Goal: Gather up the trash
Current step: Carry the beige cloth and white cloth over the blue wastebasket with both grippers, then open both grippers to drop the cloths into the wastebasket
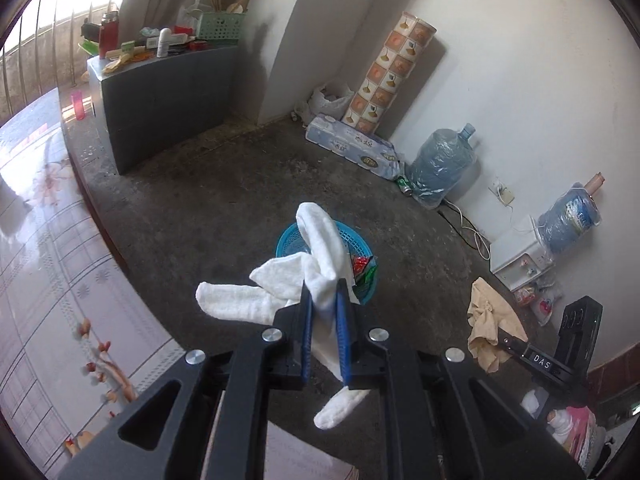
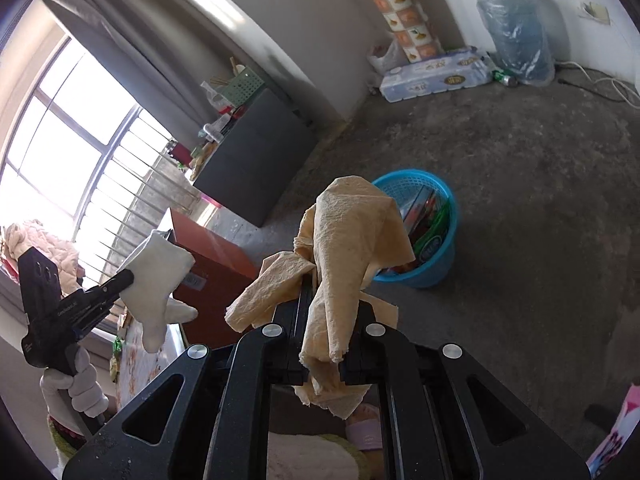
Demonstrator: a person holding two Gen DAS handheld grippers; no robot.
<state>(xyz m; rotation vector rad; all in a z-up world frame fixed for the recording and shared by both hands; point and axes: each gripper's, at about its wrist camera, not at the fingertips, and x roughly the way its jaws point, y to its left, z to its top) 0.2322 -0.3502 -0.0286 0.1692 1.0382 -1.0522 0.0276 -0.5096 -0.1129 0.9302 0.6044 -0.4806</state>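
Note:
My left gripper (image 1: 325, 294) is shut on a white tissue (image 1: 320, 240) and holds it in the air above the floor, over a blue basket (image 1: 290, 238) that holds colourful wrappers. My right gripper (image 2: 328, 280) is shut on a crumpled tan paper towel (image 2: 348, 232), held in the air left of the blue basket (image 2: 436, 252). The right gripper with its tan paper (image 1: 490, 320) shows at the right of the left wrist view. The left gripper with its white tissue (image 2: 156, 276) shows at the left of the right wrist view.
A grey cabinet (image 1: 168, 96) with clutter on top stands by the window. A toilet-paper pack (image 1: 352, 144), a patterned roll (image 1: 388, 72), two water jugs (image 1: 442, 164) and a white appliance (image 1: 520, 256) line the wall. A table with a floral cloth (image 1: 48, 248) is at left.

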